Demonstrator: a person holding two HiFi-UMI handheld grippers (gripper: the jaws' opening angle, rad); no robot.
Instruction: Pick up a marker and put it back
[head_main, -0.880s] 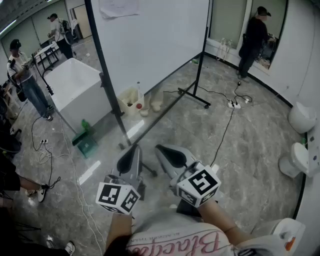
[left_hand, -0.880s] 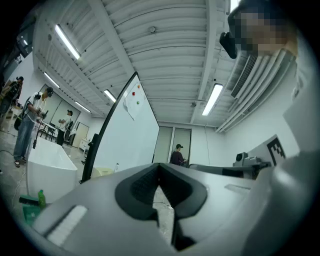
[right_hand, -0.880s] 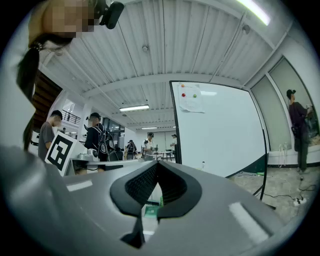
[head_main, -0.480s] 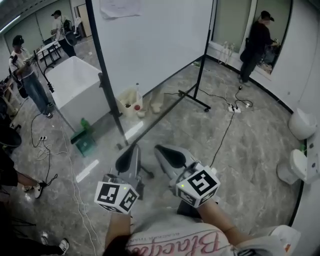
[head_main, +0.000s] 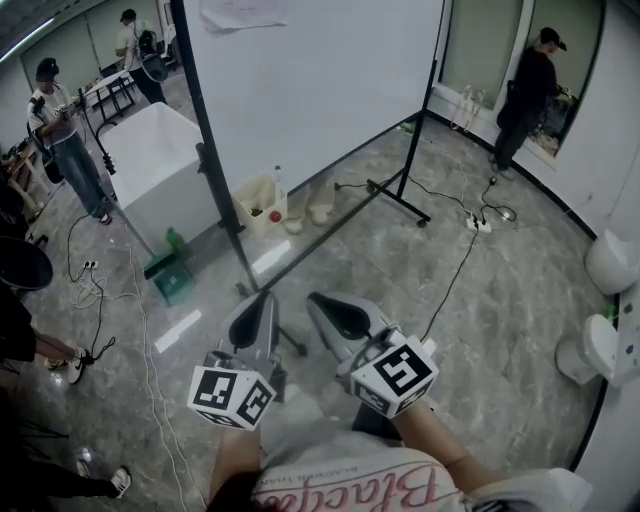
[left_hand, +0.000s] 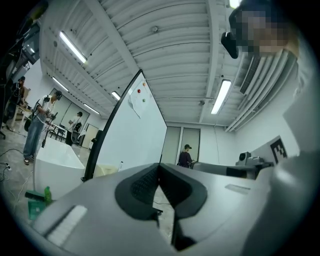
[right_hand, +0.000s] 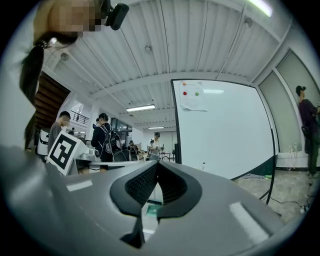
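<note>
Task looks barely started: left gripper (head_main: 265, 297) and right gripper (head_main: 316, 299) both have jaws pressed together on nothing, no marker grabbed yet.

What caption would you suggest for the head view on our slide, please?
Left gripper and right gripper, both shut and empty, side by side facing a whiteboard.

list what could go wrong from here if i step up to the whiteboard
1. A cable trails from the power strip toward you: a likely trip hazard.
2. The low bar of the whiteboard stand lies in your path and could catch a foot.
3. Both the left gripper and right gripper are shut and empty; they must open before any grab.
</note>
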